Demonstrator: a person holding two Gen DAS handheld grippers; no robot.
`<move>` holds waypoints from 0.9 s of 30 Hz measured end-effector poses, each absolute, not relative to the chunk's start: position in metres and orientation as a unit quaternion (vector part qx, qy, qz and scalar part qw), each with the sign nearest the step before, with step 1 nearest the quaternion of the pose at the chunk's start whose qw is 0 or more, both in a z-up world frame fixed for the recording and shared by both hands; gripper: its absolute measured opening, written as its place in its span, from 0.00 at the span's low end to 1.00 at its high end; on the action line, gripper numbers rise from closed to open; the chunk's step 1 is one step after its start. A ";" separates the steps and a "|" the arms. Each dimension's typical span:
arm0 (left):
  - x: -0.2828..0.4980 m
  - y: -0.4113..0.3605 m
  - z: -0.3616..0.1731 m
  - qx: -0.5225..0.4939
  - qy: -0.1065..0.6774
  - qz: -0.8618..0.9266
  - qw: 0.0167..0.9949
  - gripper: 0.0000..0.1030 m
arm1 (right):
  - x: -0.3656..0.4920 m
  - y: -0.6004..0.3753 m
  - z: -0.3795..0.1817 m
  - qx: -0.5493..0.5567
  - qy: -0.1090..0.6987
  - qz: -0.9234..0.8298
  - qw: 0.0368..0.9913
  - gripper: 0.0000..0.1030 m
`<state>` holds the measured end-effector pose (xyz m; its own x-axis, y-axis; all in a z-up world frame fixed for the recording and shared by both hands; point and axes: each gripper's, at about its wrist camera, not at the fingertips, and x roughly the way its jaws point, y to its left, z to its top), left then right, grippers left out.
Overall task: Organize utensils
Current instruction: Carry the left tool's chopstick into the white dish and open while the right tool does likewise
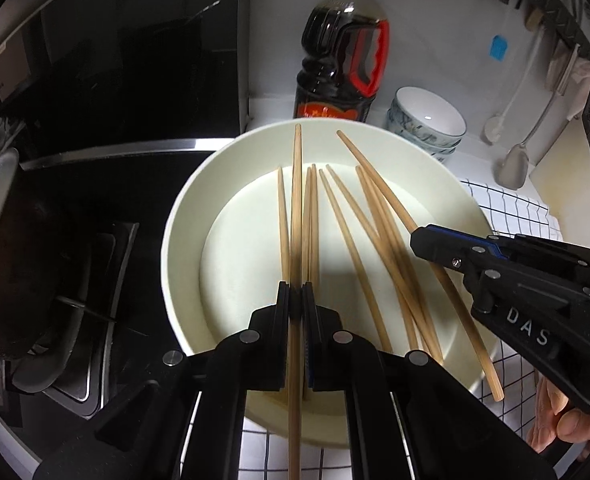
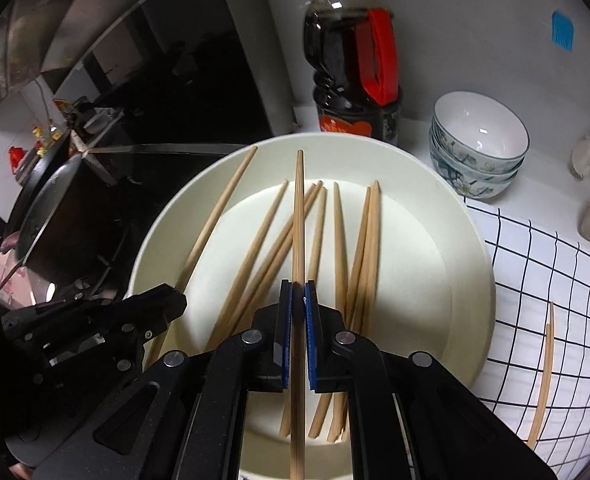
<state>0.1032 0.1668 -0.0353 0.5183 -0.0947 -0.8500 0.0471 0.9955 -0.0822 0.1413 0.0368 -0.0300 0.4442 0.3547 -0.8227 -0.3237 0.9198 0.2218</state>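
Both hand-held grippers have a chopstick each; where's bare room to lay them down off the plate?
Free: the checked cloth right of the plate, bare up to the two chopsticks near its right edge. Crowded: the plate, full of loose chopsticks; behind it the sauce bottle and stacked bowls; left, the stove.

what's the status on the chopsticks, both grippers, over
Left gripper shut on one chopstick. Right gripper shut on another chopstick. Loose chopsticks in white plate; two on checked cloth. Nothing blocking.
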 end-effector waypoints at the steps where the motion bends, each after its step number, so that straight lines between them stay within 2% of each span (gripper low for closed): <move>1: 0.106 0.167 -0.038 -0.027 0.492 -0.039 0.869 0.07 | 0.144 0.037 -0.032 0.015 0.491 0.196 0.848 0.06; 10: 0.119 0.168 -0.050 -0.034 0.505 -0.029 0.862 0.07 | 0.157 0.036 -0.044 0.008 0.504 0.182 0.844 0.06; 11: 0.120 0.170 -0.050 -0.036 0.506 -0.025 0.861 0.07 | 0.158 0.036 -0.043 0.010 0.504 0.182 0.844 0.08; 12: 0.120 0.172 -0.049 -0.040 0.506 -0.019 0.861 0.07 | 0.159 0.035 -0.042 0.011 0.504 0.184 0.844 0.17; 14: 0.118 0.176 -0.046 -0.042 0.503 -0.012 0.863 0.08 | 0.158 0.032 -0.038 0.006 0.495 0.182 0.850 0.24; 16: 0.115 0.180 -0.041 -0.040 0.498 -0.001 0.866 0.21 | 0.156 0.029 -0.033 0.001 0.488 0.178 0.854 0.24; 18: 0.111 0.185 -0.035 -0.045 0.491 0.013 0.870 0.49 | 0.153 0.025 -0.030 0.001 0.484 0.177 0.857 0.24; 19: 0.109 0.187 -0.032 -0.048 0.486 0.019 0.872 0.57 | 0.151 0.024 -0.028 0.001 0.481 0.176 0.859 0.24; 20: 0.105 0.190 -0.027 -0.052 0.479 0.027 0.876 0.71 | 0.149 0.022 -0.026 0.002 0.479 0.176 0.860 0.24; 24: 0.095 0.193 -0.015 -0.049 0.464 0.042 0.883 0.83 | 0.142 0.017 -0.023 0.007 0.475 0.179 0.861 0.32; 27: 0.093 0.192 -0.010 -0.050 0.462 0.045 0.884 0.84 | 0.138 0.015 -0.023 0.012 0.475 0.181 0.861 0.36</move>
<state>0.0930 0.1922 -0.0098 0.5682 0.0328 -0.8223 -0.1263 0.9909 -0.0477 0.1380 0.0148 -0.0225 0.4828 0.3225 -0.8142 -0.3004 0.9343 0.1920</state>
